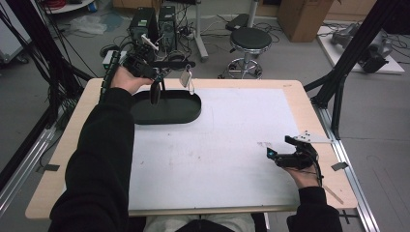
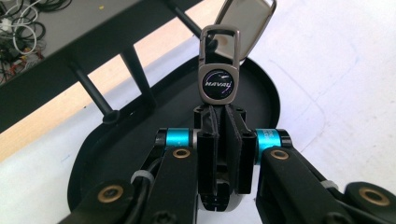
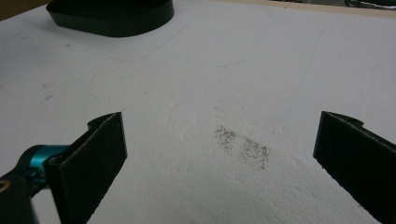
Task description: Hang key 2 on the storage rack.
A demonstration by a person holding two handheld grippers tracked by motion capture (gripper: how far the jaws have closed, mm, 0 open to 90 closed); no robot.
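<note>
**Mia:** Looking from the left side first, what is that black thing on the desk (image 1: 72,145)?

**Sam:** That is a black tray (image 1: 167,108). It is long with round ends. It sits on the white mat (image 1: 217,145), near the mat's far left corner. A black rack (image 2: 93,42) with thin bars stands at the tray's far edge.

**Mia:** What is above the tray?

**Sam:** The left gripper (image 1: 155,77) is over the tray's far edge. Its fingers (image 2: 211,140) are squeezed together on a dark strap (image 2: 219,116). The strap belongs to a key ring (image 2: 218,70). The key ring has a metal loop and a round dark badge with letters on it. It sticks up past the fingers, over the middle of the tray. A shiny silver piece (image 2: 245,21) hangs from its far end. In the high view that piece (image 1: 186,77) dangles just above the tray's far rim.

**Mia:** Does the key ring touch the tray?

**Sam:** No, it hangs in the air above it.

**Mia:** And on the right?

**Sam:** The right gripper (image 1: 283,147) is well apart from the tray, near the mat's right edge. Its fingers (image 3: 95,154) are wide apart, with nothing between them. Under them the mat has a small dark smudge (image 3: 243,147).
</note>
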